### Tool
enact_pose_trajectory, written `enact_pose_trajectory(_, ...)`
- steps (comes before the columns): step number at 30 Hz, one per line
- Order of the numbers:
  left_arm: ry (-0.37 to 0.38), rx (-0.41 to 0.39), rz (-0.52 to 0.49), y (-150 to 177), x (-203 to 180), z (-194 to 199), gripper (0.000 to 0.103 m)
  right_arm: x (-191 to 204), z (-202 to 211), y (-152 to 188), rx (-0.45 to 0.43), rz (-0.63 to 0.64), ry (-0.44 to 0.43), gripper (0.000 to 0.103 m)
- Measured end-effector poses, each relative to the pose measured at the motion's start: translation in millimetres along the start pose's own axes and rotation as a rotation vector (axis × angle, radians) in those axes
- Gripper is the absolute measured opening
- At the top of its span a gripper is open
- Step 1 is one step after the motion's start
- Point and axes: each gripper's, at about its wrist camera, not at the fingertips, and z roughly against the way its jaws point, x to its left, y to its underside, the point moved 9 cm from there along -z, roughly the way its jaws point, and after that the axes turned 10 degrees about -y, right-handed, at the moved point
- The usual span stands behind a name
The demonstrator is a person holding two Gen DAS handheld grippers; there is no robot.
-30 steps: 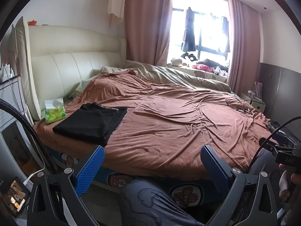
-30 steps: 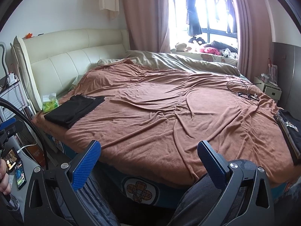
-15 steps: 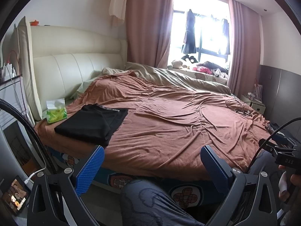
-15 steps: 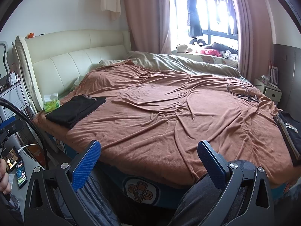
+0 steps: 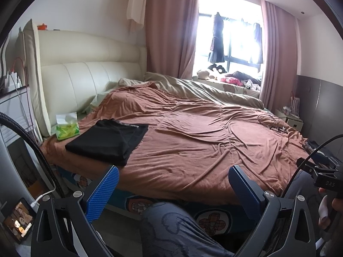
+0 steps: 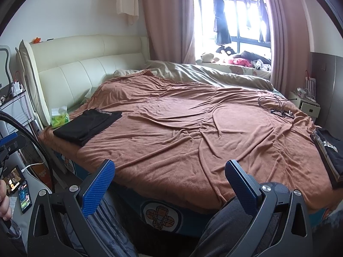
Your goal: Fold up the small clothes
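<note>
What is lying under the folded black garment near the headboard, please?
The folded black garment lies on the brown blanket, which covers the bed. A green tissue pack stands beside it, not under it. Anything between garment and blanket is hidden.

Very little writing can be read here. In the left wrist view, the black clamp (image 5: 327, 183) at the right edge carries small pale characters that look like "DAS", but they are too blurred to be sure. In the right wrist view, the dark folded garment (image 6: 329, 150) at the right edge of the bed (image 6: 193, 132) shows part of a white print; only fragments of big letters appear and no word can be read. The green tissue pack (image 5: 66, 126) by the headboard has printing, too small to read. The phone screens (image 6: 18, 183) show pictures only.
</note>
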Motion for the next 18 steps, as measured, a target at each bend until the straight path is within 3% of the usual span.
enact_pose_trajectory(18,-0.009,-0.071,0.014,-5.5,14.9,28.6,0.103,11.0,6.8,-0.9,-0.009,0.026,0.008,0.102)
